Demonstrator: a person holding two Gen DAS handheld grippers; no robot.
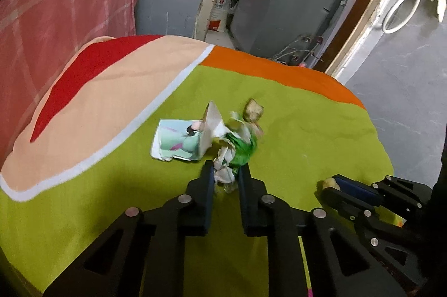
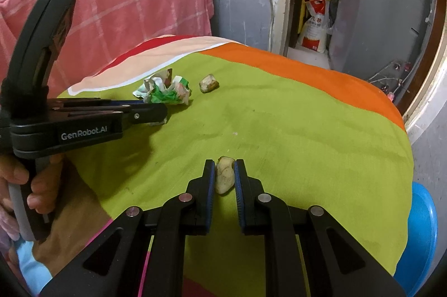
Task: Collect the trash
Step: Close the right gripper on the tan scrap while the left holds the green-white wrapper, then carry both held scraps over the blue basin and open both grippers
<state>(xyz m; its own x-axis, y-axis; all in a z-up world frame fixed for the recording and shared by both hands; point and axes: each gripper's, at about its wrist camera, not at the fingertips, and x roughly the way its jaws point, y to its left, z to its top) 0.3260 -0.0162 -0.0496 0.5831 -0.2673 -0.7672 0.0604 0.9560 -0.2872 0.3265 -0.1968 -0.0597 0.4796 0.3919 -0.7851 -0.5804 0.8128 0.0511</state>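
Note:
Trash lies on a green, orange and red bedspread point(image 1: 293, 112). My left gripper point(image 1: 225, 171) is shut on a crumpled green-and-white wrapper point(image 1: 237, 149), gripping its near end. A torn pale-blue printed paper point(image 1: 181, 143) lies just left of it, and a brownish crumpled lump point(image 1: 252, 109) lies beyond. My right gripper point(image 2: 224, 165) is shut on a cream, stone-like lump point(image 2: 224, 175); it also shows at the right of the left wrist view point(image 1: 331, 182). In the right wrist view the left gripper point(image 2: 164, 112) reaches to the wrapper point(image 2: 164, 90), with the brownish lump point(image 2: 208, 83) to its right.
A pink checked blanket point(image 2: 134, 3) hangs behind the bed. A grey appliance point(image 2: 374, 17) and a red-and-white sack point(image 2: 314, 28) stand in the doorway beyond. A blue plastic container point(image 2: 421, 235) sits at the bed's right edge. Grey floor point(image 1: 405, 90) lies to the right.

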